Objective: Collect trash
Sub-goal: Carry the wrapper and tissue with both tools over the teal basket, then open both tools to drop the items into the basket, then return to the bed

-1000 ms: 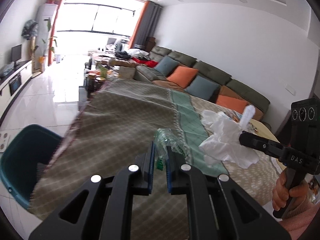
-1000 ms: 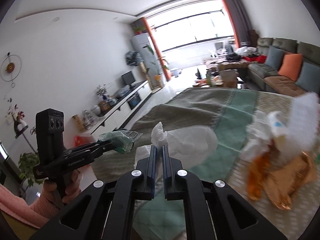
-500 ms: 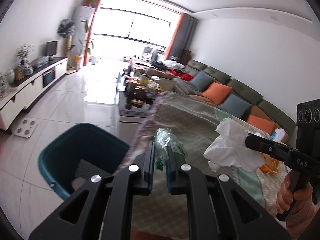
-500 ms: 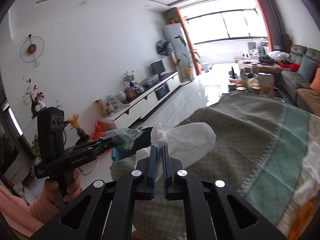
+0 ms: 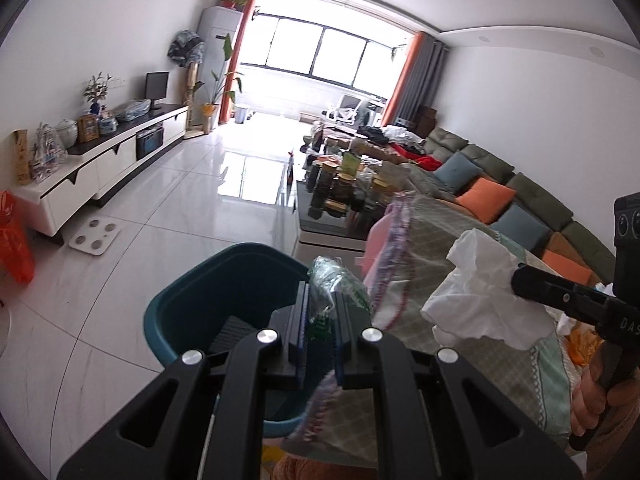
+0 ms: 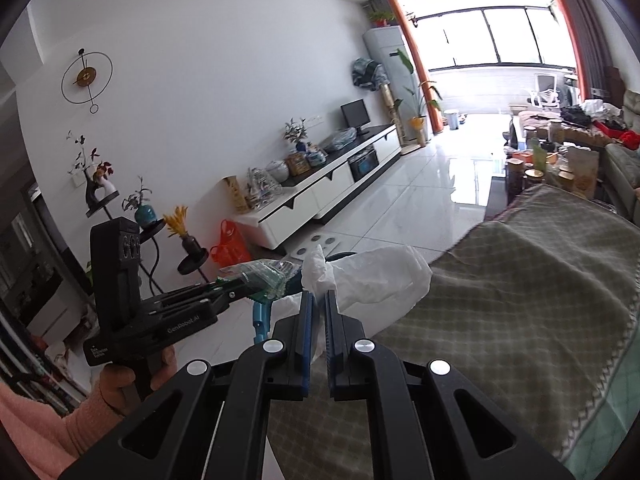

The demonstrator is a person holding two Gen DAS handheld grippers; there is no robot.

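My left gripper [image 5: 320,300] is shut on a crumpled clear-and-green plastic wrapper [image 5: 340,284], held in the air just over the near rim of a teal bin [image 5: 188,300] that stands on the floor beside the table. The right wrist view shows the same wrapper [image 6: 266,278] at the left gripper's tip. My right gripper [image 6: 319,298] is shut on a crumpled white tissue [image 6: 372,276]; from the left wrist view that tissue [image 5: 480,296] hangs over the cloth-covered table [image 5: 452,224], right of the bin.
A checked grey-green cloth drapes over the table edge [image 6: 540,280]. Orange wrappers [image 5: 584,344] lie on the table at the far right. Beyond are a cluttered coffee table [image 5: 344,184], a long sofa [image 5: 520,200], a white TV cabinet [image 5: 104,164], an orange bag [image 5: 16,236] and open tiled floor.
Both grippers have swung left away from the table's middle toward its edge. The teal bin has come in under the left gripper. Both grips hold as before.
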